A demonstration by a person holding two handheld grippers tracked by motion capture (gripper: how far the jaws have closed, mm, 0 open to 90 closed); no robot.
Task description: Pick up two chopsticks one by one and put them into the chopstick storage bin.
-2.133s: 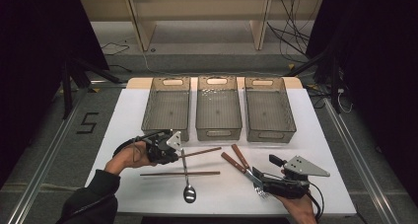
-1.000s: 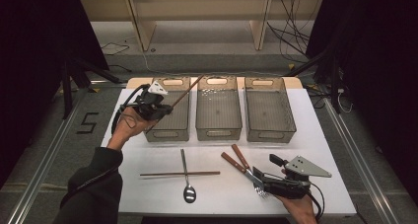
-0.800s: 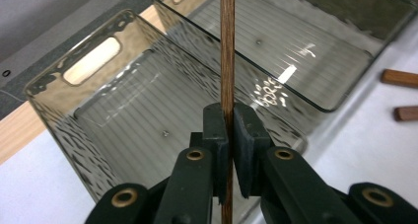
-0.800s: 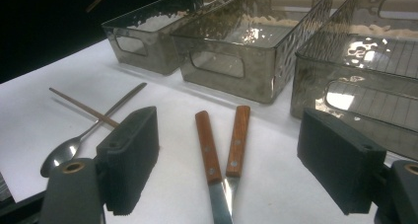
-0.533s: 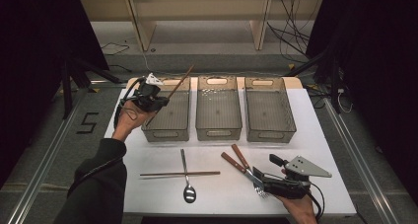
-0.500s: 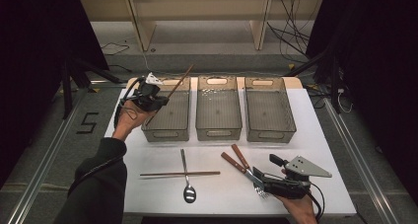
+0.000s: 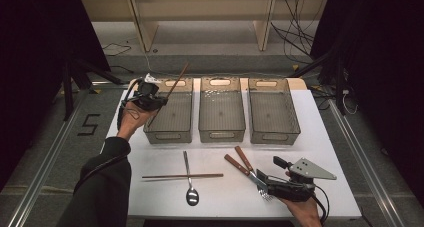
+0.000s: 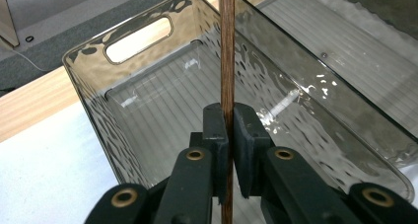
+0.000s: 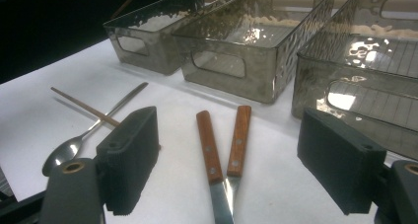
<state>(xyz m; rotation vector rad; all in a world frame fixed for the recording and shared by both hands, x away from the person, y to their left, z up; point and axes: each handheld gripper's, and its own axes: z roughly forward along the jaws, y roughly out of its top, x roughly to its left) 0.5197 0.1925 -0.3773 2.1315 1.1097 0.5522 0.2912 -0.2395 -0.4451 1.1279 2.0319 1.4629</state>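
Observation:
My left gripper (image 7: 159, 101) hovers at the left rim of the left clear bin (image 7: 172, 118), shut on a brown chopstick (image 7: 176, 81) that slants up and away over the bin. In the left gripper view the chopstick (image 8: 227, 56) runs upright between the closed jaws of that gripper (image 8: 229, 130), with the empty bin (image 8: 148, 93) behind it. My right gripper (image 7: 272, 186) rests open at the table's front right. In the right gripper view two wooden-handled utensils (image 9: 211, 147) lie between the spread jaws of my right gripper (image 9: 231, 169).
A second chopstick (image 7: 182, 176) lies across a metal spoon (image 7: 190, 184) at the front middle of the white table (image 7: 225, 199). The middle bin (image 7: 221, 111) and right bin (image 7: 273, 112) stand in a row beside the left one. The floor drops away beyond the table's edges.
My left gripper lifted one chopstick off the table and carried it away to the left bin's rim. The right gripper has stayed where it was, open.

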